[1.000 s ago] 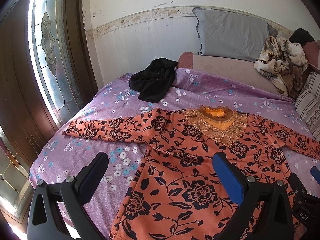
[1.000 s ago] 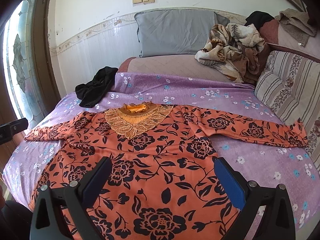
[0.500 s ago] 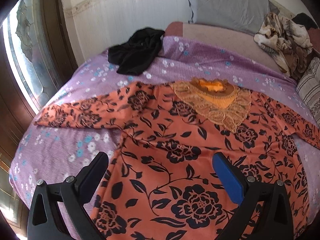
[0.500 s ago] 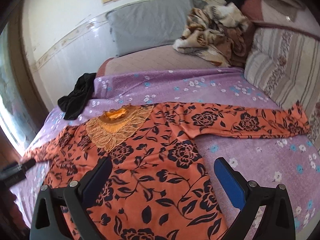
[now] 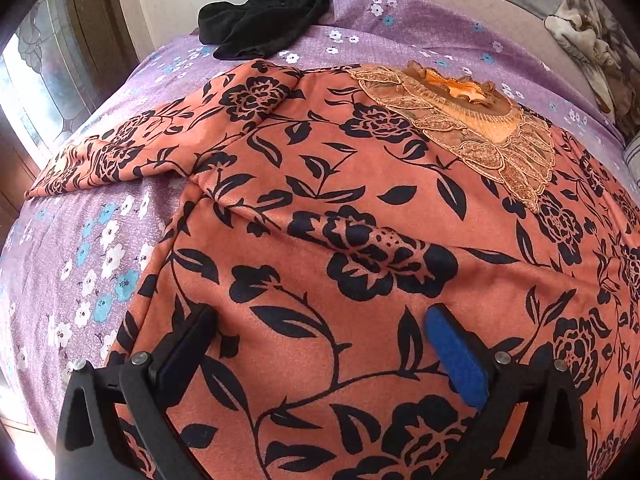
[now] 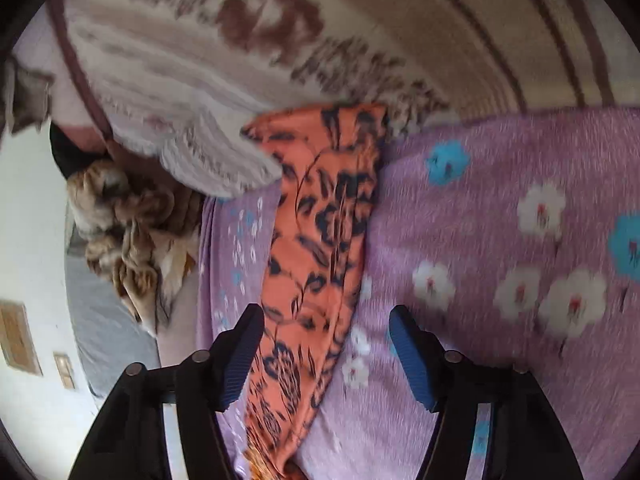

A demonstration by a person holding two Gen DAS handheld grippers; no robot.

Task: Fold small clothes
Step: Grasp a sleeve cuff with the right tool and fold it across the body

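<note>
An orange top with black flowers (image 5: 360, 184) lies flat, front up, on the purple bed sheet (image 5: 92, 248), with a lace collar (image 5: 476, 120) at the far side. My left gripper (image 5: 320, 344) is open, low over the top's body near its left side. In the right wrist view, the top's right sleeve (image 6: 320, 240) runs away from me to its cuff by a striped cushion. My right gripper (image 6: 324, 348) is open, rolled sideways, with the sleeve between its fingers (image 6: 412, 360) but not pinched.
A black garment (image 5: 268, 20) lies at the bed's far left corner. A striped floral cushion (image 6: 280, 40) stands against the sleeve's cuff. A crumpled brown blanket (image 6: 132, 232) and a grey pillow (image 6: 104, 332) lie at the head of the bed. A glazed door (image 5: 36, 92) is left.
My left gripper has dropped low over the top's body. My right gripper has swung right, rolled sideways and come down astride the right sleeve.
</note>
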